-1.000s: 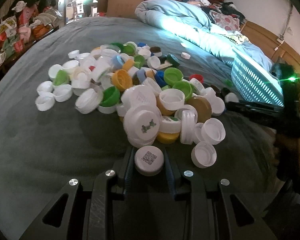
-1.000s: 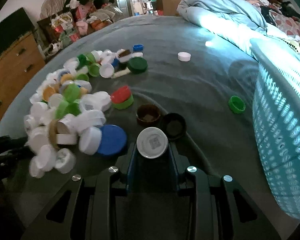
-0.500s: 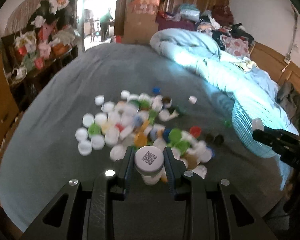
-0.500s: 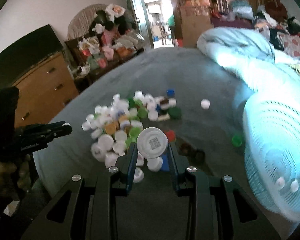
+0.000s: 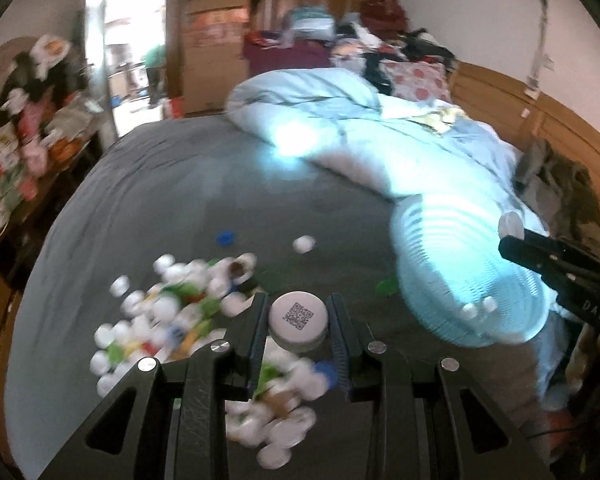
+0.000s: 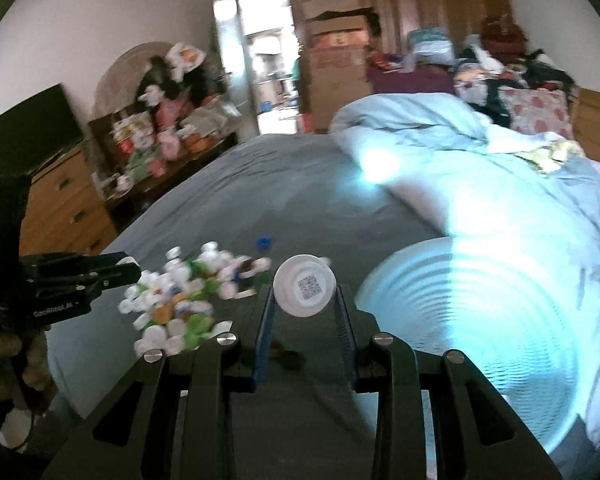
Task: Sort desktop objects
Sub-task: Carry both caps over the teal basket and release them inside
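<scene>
My left gripper (image 5: 299, 322) is shut on a white bottle cap (image 5: 298, 317) with a QR code, held high above the pile of coloured caps (image 5: 168, 312) on the grey bedspread. My right gripper (image 6: 305, 294) is shut on another white QR-coded cap (image 6: 304, 290), tilted toward the camera, above the bed beside the light-blue perforated basket (image 6: 472, 328). The basket (image 5: 460, 276) holds a few white caps. In the left wrist view the right gripper (image 5: 512, 236) shows at the right edge over the basket with its cap. The left gripper (image 6: 126, 268) appears at the left of the right wrist view.
A loose white cap (image 5: 303, 244), a blue cap (image 5: 225, 237) and a green cap (image 5: 386, 286) lie apart from the pile. A pale blue duvet (image 5: 340, 120) is bunched at the back of the bed. A wooden dresser (image 6: 60, 208) stands left of the bed.
Both grippers have risen well above the bed, each carrying its white cap. The pile now looks small and far below, and the basket has come into fuller view.
</scene>
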A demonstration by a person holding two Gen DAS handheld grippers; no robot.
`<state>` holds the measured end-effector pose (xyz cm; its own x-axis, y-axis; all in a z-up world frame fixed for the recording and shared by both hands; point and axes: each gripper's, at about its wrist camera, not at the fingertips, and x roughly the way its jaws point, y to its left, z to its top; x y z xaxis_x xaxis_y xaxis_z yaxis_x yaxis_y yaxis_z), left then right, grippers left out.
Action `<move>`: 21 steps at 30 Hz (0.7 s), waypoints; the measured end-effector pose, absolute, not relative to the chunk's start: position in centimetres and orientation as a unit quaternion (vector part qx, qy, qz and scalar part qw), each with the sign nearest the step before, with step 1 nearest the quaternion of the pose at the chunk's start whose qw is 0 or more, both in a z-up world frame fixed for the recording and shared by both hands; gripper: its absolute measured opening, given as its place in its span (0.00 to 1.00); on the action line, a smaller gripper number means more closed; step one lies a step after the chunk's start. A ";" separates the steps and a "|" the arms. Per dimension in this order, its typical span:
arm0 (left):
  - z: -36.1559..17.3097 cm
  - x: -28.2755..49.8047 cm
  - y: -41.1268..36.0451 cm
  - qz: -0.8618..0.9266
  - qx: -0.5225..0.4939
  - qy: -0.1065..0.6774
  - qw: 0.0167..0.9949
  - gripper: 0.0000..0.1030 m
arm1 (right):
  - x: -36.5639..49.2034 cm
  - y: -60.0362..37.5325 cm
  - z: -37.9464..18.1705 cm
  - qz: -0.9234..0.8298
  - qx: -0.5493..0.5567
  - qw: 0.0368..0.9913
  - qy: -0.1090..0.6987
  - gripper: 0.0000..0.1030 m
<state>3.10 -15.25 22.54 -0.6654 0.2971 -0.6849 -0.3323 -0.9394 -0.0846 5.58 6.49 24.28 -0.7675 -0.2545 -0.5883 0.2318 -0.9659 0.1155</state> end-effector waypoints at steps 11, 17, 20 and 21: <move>26.0 -0.4 1.6 0.863 -0.402 0.089 0.294 0.30 | 5.0 15.7 25.4 -0.940 0.331 0.066 -0.054 0.26; 24.0 -1.6 8.8 0.821 -0.459 0.120 0.318 0.30 | 5.2 18.7 24.4 -0.934 0.348 0.046 -0.068 0.26; 23.5 -1.3 10.0 0.818 -0.462 0.130 0.318 0.30 | 5.6 19.7 23.9 -0.932 0.351 0.043 -0.075 0.26; 23.5 -1.4 10.4 0.817 -0.462 0.130 0.319 0.30 | 5.7 19.9 23.9 -0.932 0.352 0.044 -0.077 0.26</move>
